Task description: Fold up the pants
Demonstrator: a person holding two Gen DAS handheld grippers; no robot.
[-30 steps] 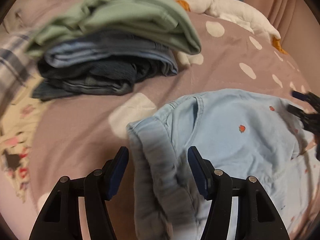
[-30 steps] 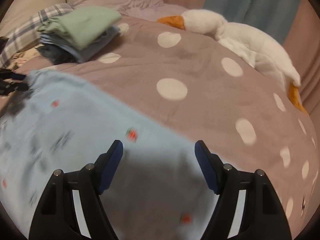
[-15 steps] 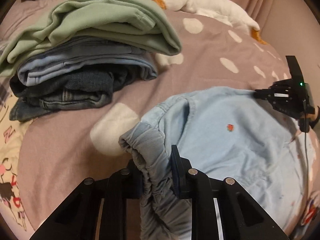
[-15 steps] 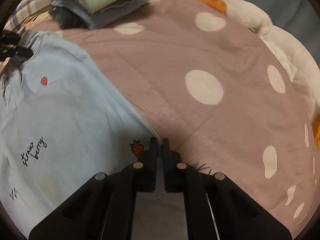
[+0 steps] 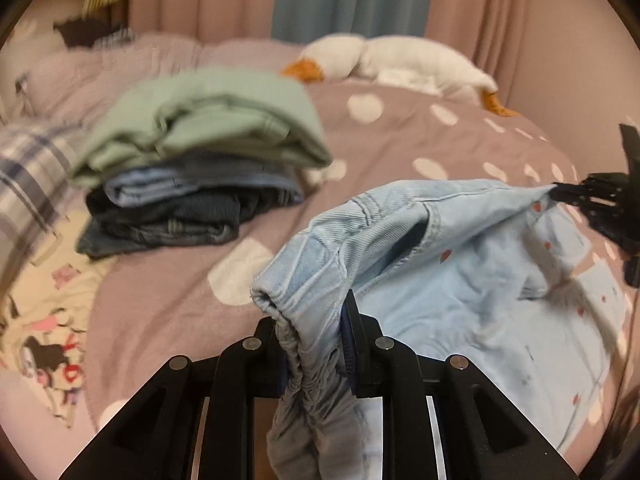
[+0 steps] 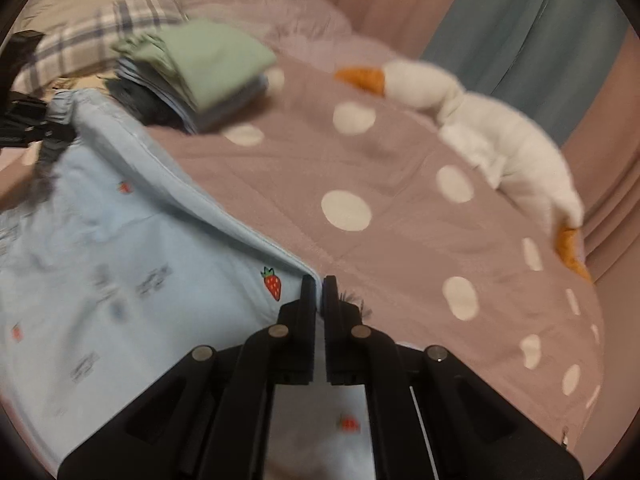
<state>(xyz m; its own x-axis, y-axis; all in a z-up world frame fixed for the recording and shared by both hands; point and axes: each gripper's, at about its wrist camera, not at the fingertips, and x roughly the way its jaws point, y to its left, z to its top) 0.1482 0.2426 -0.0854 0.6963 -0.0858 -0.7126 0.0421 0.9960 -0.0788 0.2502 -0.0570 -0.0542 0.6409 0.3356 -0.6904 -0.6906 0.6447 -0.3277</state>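
Pants [image 5: 480, 280] of pale blue cloth, dotted with small red strawberries, hang stretched between the two grippers above a mauve bedspread [image 6: 400, 184] with white spots. Their gathered elastic waistband is bunched in the left gripper [image 5: 316, 336], whose jaws have just closed and now pinch the thick fold, the cloth spilling down between the arms. At the far end, the right gripper [image 6: 319, 292] clamps a thin edge of the same pants, right beside a printed strawberry; its jaws too have just been closing and stand almost together with only the cloth between them. In the left wrist view the right gripper shows at the right edge, gripping the taut seam, and in the right wrist view the left one appears at the left edge, holding the waistband.

Beyond the pants a stack of folded clothes [image 5: 200, 168] sits on the bedspread, a green garment on top, blue and dark denim below. A checked pillow [image 6: 100, 36] lies behind the stack. A white plush goose [image 6: 480, 128] with an orange beak stretches along the far side of the bed, in front of pink and blue curtains [image 5: 352, 0].
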